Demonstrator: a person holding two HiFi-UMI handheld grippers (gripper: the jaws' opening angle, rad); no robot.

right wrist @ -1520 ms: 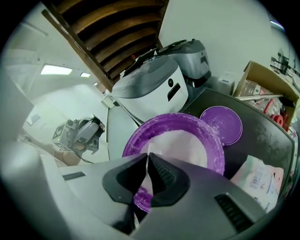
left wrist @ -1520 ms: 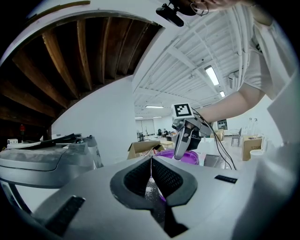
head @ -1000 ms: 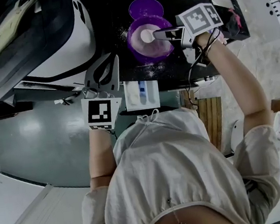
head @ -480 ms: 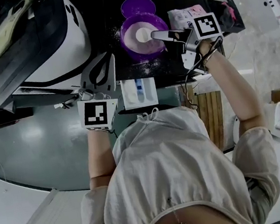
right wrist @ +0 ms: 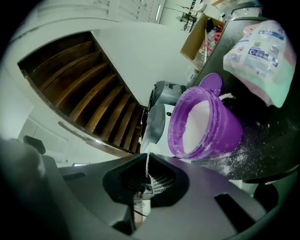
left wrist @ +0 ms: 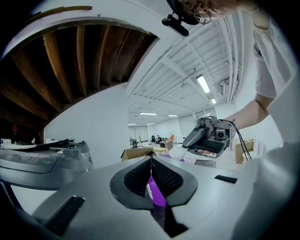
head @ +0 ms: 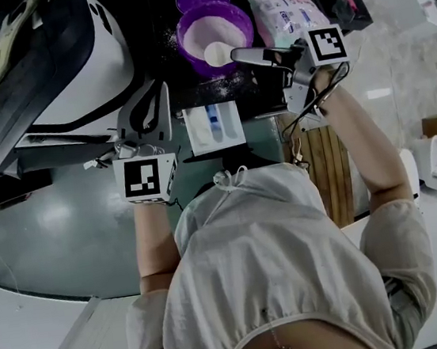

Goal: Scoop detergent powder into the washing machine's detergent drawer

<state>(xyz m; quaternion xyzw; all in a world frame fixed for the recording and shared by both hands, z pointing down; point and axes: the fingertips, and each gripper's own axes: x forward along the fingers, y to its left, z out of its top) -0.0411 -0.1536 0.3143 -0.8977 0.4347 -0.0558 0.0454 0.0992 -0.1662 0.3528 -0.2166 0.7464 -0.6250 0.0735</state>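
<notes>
**Right tool** [right wrist: 146, 161]: jaws clamped on the thin handle of the scoop [head: 218, 52]. The loaded bowl hangs over the purple tub [head: 239, 15].

**Left tool** [left wrist: 151, 159]: jaws together, empty, at 9 o'clock of the detergent drawer [head: 214, 128].

**Drawer:** at 6 o'clock of the tub, on the near edge of the surface [head: 263, 92].

**Hazards:**
- The thin handle may twist in the grip.
- The bowl may clip the tub rim.
- Either would add to the spilled powder [head: 227, 89] or drop it off the edge.

**Room:**
- Bag [head: 289, 13] at 3 o'clock of the tub.
- Washing machine [head: 68, 62] at 9 o'clock.
- The lane to the drawer looks open.
</notes>
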